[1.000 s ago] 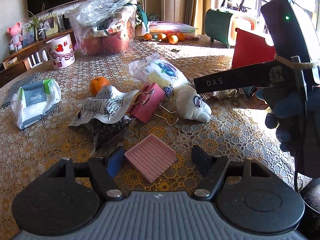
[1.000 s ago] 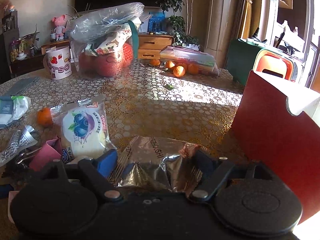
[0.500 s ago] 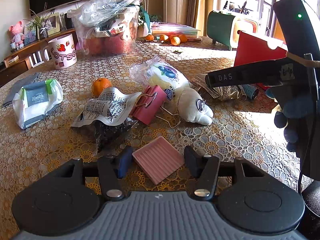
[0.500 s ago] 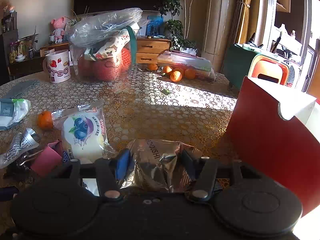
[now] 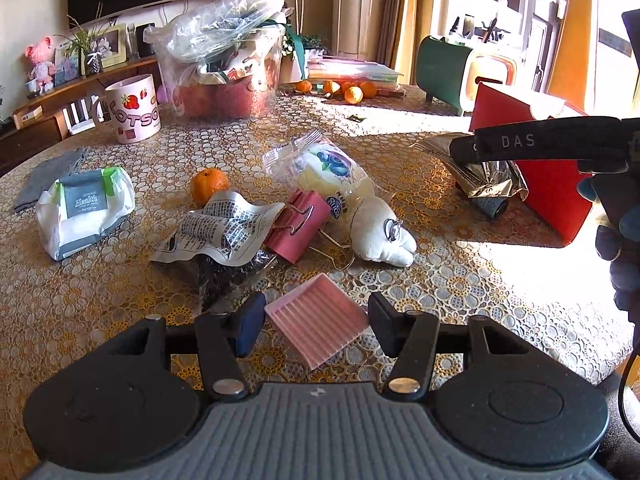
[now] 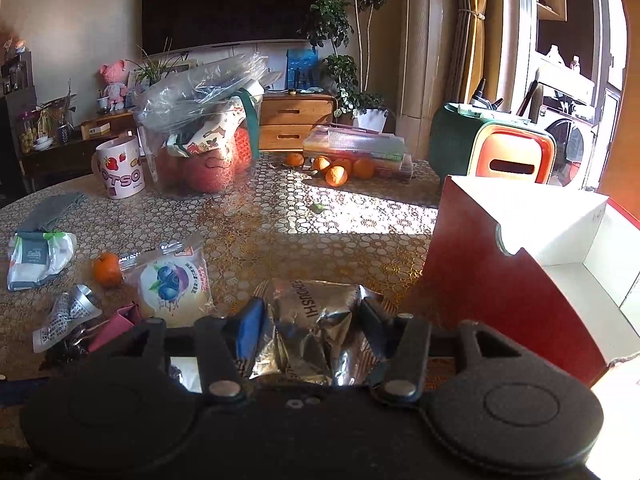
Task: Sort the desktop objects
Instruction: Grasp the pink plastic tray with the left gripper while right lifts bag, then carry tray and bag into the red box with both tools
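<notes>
My left gripper (image 5: 314,318) is shut on a pink ribbed square pad (image 5: 316,320) and holds it just above the lace tablecloth. My right gripper (image 6: 312,330) is shut on a crinkled silver foil packet (image 6: 316,328), lifted beside the open red box (image 6: 516,280). The packet also shows in the left wrist view (image 5: 486,172), under the right gripper's body. Loose on the table lie a blueberry snack bag (image 5: 332,172), a pink binder clip (image 5: 298,224), a white plush (image 5: 380,228), a printed pouch (image 5: 224,232), a tangerine (image 5: 208,184) and a tissue pack (image 5: 86,208).
A strawberry mug (image 5: 132,110) and a clear bin with a plastic bag (image 5: 224,76) stand at the back. Several oranges (image 6: 340,170) lie by a flat container. A grey cloth (image 5: 46,178) lies far left. A green and orange chair (image 6: 504,152) stands beyond the table.
Both grippers closed: the left one on the pink pad, the right one on the foil packet. Both views rose, and the packet is lifted toward the red box.
</notes>
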{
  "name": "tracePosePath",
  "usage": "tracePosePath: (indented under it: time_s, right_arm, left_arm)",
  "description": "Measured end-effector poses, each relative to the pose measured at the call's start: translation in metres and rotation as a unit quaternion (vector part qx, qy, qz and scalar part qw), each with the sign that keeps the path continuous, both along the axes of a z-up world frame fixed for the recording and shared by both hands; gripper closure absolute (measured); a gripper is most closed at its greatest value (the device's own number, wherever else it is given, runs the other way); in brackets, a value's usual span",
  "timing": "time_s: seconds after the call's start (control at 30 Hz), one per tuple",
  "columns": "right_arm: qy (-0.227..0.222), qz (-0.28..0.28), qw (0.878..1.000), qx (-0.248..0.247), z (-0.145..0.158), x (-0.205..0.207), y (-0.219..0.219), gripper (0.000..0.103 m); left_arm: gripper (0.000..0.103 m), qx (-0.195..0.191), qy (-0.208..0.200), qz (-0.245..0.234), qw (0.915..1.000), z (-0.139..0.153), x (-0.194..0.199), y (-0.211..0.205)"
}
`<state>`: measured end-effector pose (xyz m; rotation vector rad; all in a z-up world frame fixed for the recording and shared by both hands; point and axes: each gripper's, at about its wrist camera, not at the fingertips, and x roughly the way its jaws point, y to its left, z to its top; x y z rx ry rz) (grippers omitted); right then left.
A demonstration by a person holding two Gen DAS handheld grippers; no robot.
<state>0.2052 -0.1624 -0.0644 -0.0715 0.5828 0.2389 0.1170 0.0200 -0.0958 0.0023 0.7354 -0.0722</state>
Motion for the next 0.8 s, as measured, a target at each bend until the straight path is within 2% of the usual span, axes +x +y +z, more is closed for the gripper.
tracePosePath:
  time_s: [0.57, 0.8]
  right_arm:
    - [-0.038, 0.035, 0.997, 0.052, 0.08, -0.05, -0.069, 0.051]
    - [-0.065, 0.031, 0.996, 0.05, 0.107, -0.059, -0.108, 0.051]
  left_arm:
    - [0.048, 0.008, -0.054, -0.035, 0.9979, 0.072, -0.011, -0.047]
    - [0.047, 0.018, -0.077, -0.053, 0.9955, 0.097, -0.003, -0.076]
